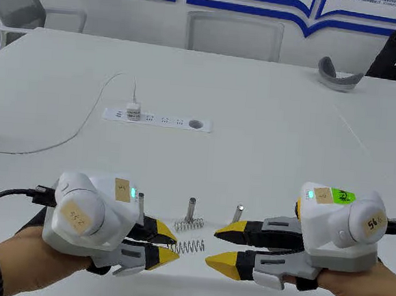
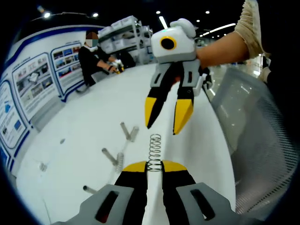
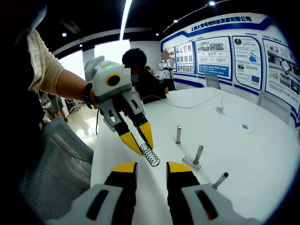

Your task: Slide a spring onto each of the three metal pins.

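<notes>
In the head view the left gripper (image 1: 171, 246) is clenched on one end of a spring (image 1: 190, 246). The spring sticks out toward the right gripper (image 1: 216, 245), whose jaws stand apart and empty just beside its free end. Behind them three pins (image 1: 190, 208) stand upright on the table (image 1: 268, 126), and a loose spring (image 1: 189, 223) lies at the foot of the middle pin, seemingly not threaded on it. In the left gripper view the spring (image 2: 153, 149) rises from the shut yellow tips and points at the open right gripper (image 2: 164, 126), with the pins (image 2: 110, 157) off to the left. In the right gripper view the spring (image 3: 150, 154) hangs from the left gripper (image 3: 145, 146) just above the gap between the view's own spread jaws, and the pins (image 3: 198, 153) are to the right. Only a few end coils look pinched, so the spring could bend or shoot away if the right jaws close off-centre or the left lets go too soon. A hard squeeze could crush coils. A careless sweep could tip a pin or flick the loose spring off.
</notes>
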The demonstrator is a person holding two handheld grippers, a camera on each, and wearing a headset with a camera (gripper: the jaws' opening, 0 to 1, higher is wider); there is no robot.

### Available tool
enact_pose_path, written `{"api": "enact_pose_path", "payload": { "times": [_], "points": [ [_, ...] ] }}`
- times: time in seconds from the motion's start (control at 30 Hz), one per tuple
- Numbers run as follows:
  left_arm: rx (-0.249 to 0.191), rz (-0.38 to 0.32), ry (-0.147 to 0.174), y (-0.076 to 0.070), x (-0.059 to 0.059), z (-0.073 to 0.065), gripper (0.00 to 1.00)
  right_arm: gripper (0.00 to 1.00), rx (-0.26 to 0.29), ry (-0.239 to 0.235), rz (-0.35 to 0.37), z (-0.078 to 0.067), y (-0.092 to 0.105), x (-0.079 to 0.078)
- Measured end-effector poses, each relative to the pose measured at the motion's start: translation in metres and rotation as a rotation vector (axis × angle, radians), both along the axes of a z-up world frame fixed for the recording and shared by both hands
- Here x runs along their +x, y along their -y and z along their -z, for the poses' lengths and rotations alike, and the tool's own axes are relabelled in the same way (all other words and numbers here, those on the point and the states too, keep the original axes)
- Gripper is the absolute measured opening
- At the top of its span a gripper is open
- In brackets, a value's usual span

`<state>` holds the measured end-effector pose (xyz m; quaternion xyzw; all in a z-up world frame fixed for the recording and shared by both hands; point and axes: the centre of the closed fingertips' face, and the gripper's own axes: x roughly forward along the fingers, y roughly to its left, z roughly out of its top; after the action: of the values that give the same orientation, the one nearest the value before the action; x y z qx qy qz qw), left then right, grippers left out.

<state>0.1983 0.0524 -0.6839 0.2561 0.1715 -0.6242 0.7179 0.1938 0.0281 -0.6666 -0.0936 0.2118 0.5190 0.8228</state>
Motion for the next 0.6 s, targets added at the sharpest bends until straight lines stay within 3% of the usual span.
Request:
{"api": "enact_pose_path", "payload": {
  "times": [0.6],
  "points": [
    [-0.071,0.028,-0.03,0.01,-0.013,-0.01,0.1,0.16,0.033,-0.042,-0.028,0.0,-0.007,-0.007]
  ]
}}
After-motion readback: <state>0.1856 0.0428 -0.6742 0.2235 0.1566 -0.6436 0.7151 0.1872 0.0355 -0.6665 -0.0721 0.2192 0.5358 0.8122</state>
